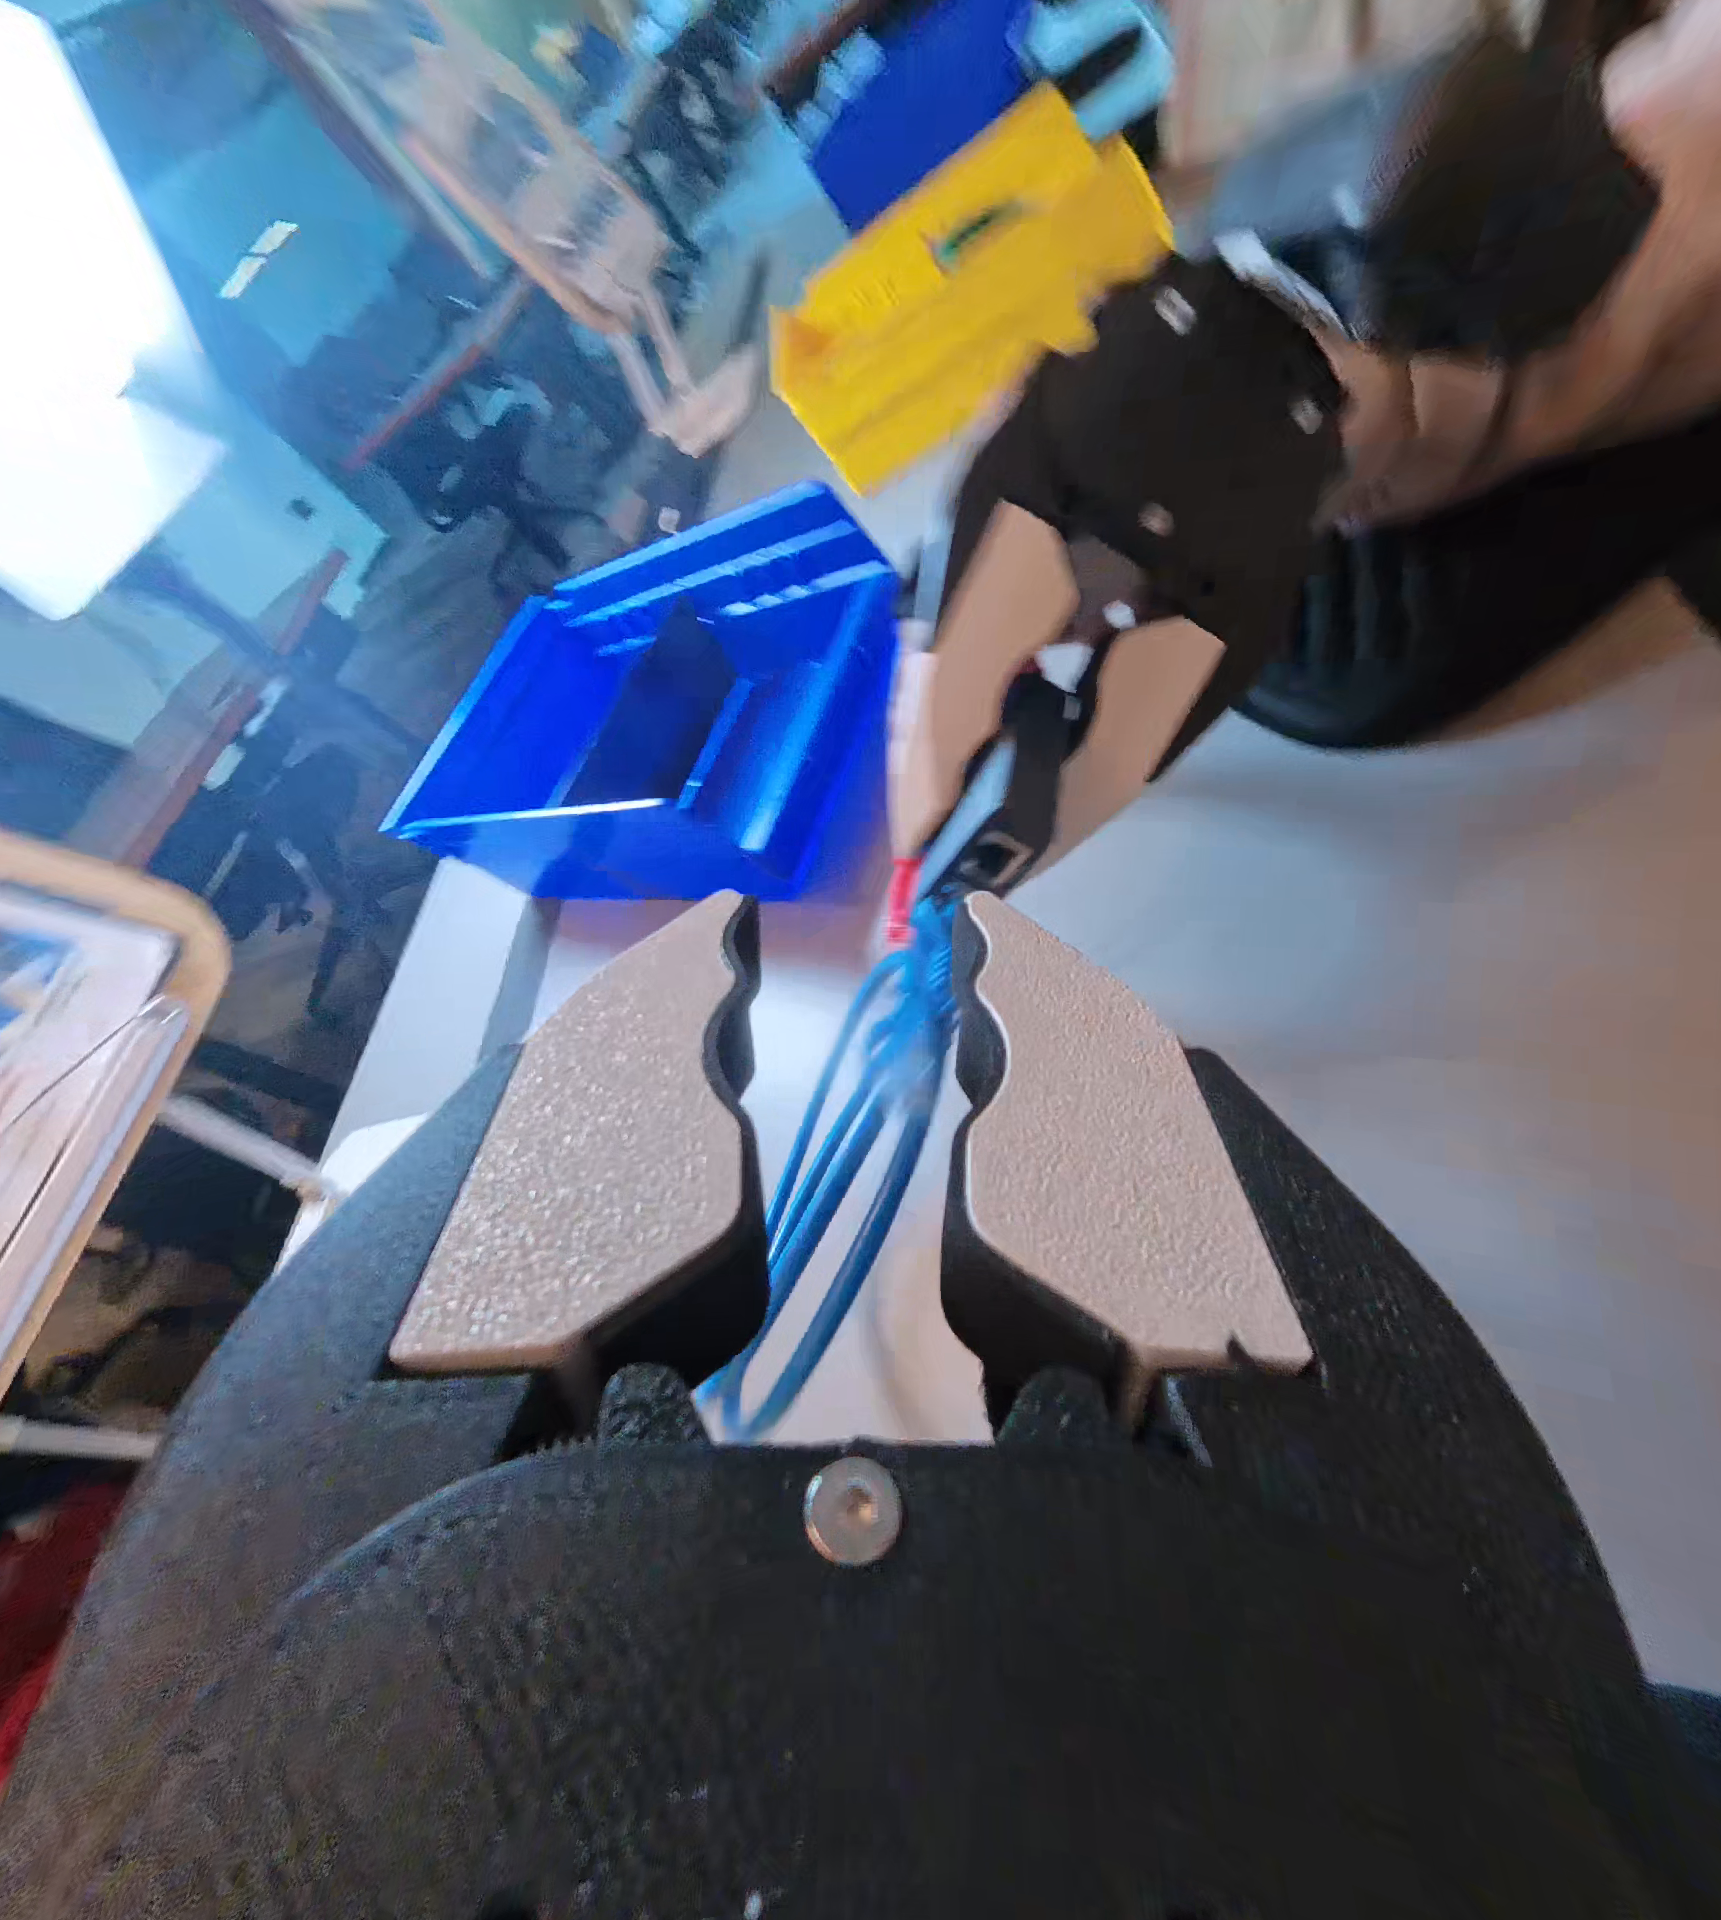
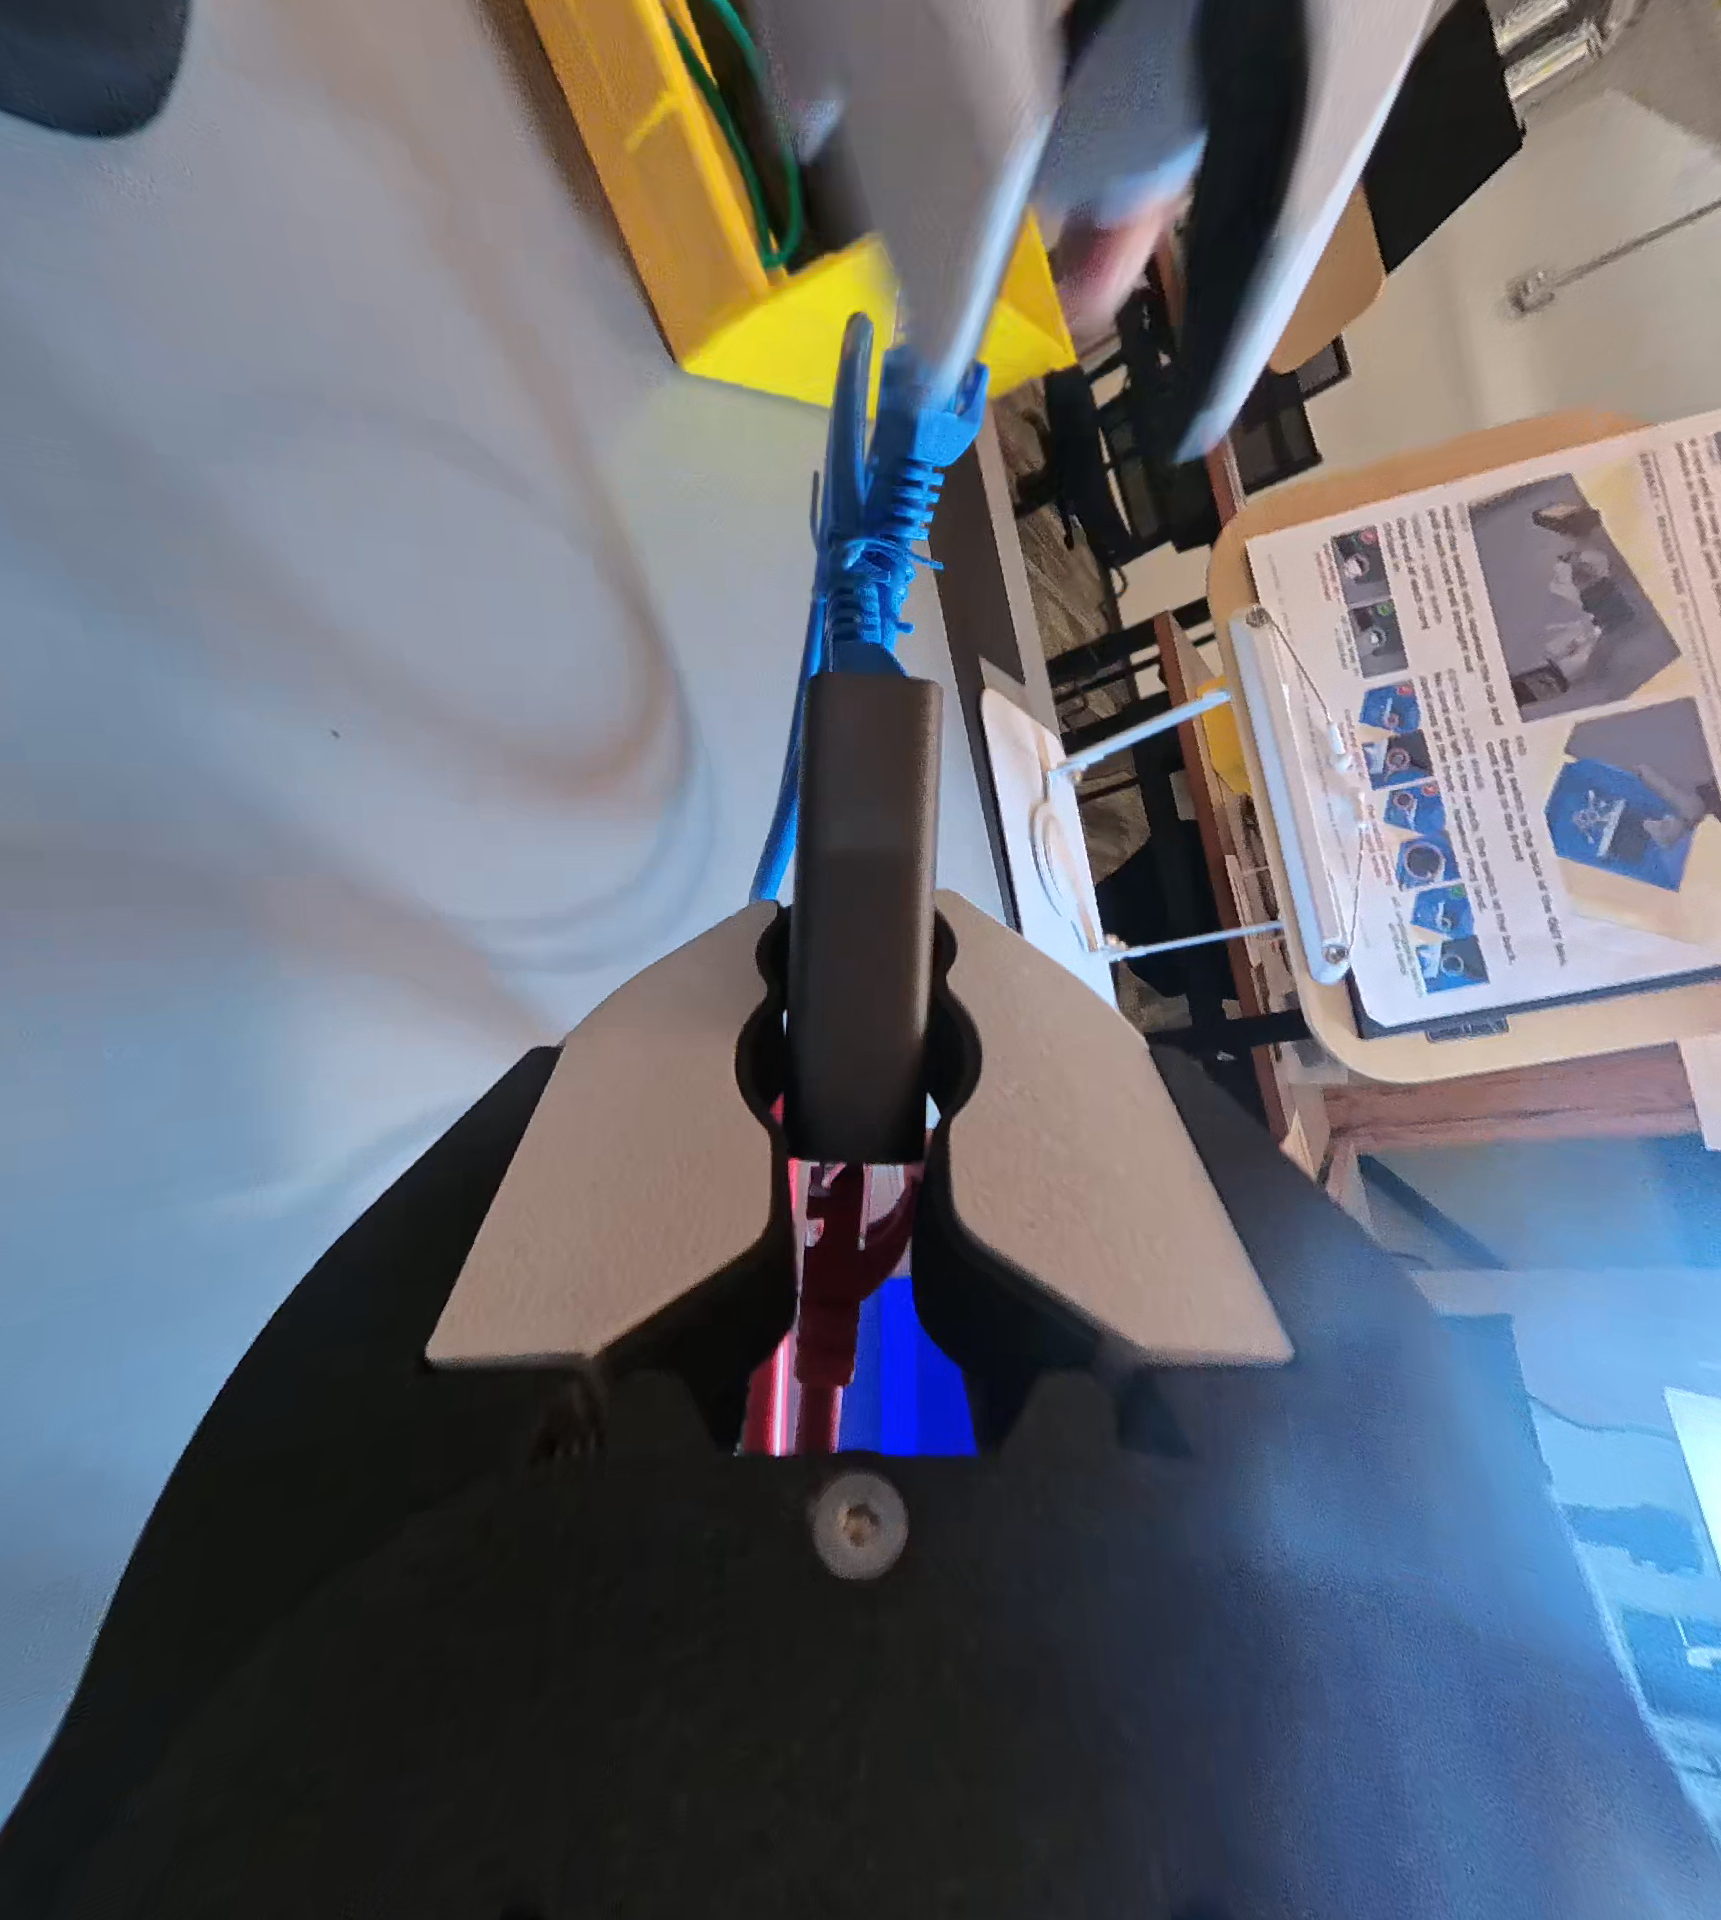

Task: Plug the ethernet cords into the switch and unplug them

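Note:
My right gripper (image 2: 861, 914) is shut on the dark grey switch (image 2: 866, 790) and holds it above the white table (image 2: 316, 623). Blue ethernet cords (image 2: 861, 623) enter the switch's far end. One loose blue plug (image 2: 929, 436) sticks up beyond them. A red cord (image 2: 825, 1309) hangs from the near end. My left gripper (image 1: 856, 925) is open, with the blue cords (image 1: 887, 1060) running between its fingers, close to the right one. In the left wrist view the right gripper (image 1: 1001, 842) holds the switch (image 1: 991, 795) just ahead. The left gripper is a blur at the top of the right wrist view.
A blue bin (image 1: 669, 707) and a yellow bin (image 1: 960, 291) stand at the back of the table (image 1: 1355, 1039). The yellow bin (image 2: 648, 156) holds a green cable (image 2: 778, 156). A stand with an instruction sheet (image 2: 1510, 727) stands past the table edge. The gap from one gripper's tips to the other's is roughly 9 cm.

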Demonstrator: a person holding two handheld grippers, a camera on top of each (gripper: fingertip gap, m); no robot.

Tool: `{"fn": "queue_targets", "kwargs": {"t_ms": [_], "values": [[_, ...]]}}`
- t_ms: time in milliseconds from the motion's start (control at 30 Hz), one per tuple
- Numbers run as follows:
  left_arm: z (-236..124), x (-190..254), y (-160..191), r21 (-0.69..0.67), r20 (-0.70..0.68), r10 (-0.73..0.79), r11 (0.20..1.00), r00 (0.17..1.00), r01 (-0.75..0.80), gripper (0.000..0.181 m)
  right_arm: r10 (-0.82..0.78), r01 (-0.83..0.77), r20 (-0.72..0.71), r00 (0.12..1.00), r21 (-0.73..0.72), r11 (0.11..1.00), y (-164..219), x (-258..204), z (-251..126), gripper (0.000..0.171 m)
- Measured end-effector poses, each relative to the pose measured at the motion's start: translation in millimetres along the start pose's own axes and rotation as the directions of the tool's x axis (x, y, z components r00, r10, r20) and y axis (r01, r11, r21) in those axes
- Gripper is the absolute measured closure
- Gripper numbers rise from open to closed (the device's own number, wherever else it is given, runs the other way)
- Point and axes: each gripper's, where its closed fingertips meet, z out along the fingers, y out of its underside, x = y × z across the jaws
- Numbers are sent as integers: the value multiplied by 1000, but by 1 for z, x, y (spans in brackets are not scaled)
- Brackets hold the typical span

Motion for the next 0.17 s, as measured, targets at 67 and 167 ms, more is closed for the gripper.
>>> {"fn": "queue_targets", "kwargs": {"t_ms": [67,167], "values": [[-41,-36,0,40,94,-128,991,987,125,142,4,-4,-25,1000,-11,1000,9,8,-4,149],[-110,-89,40,-15,294,-266,959,918,282,143,33,-34,-61,998,-22,999,20,22,-9,149]]}}
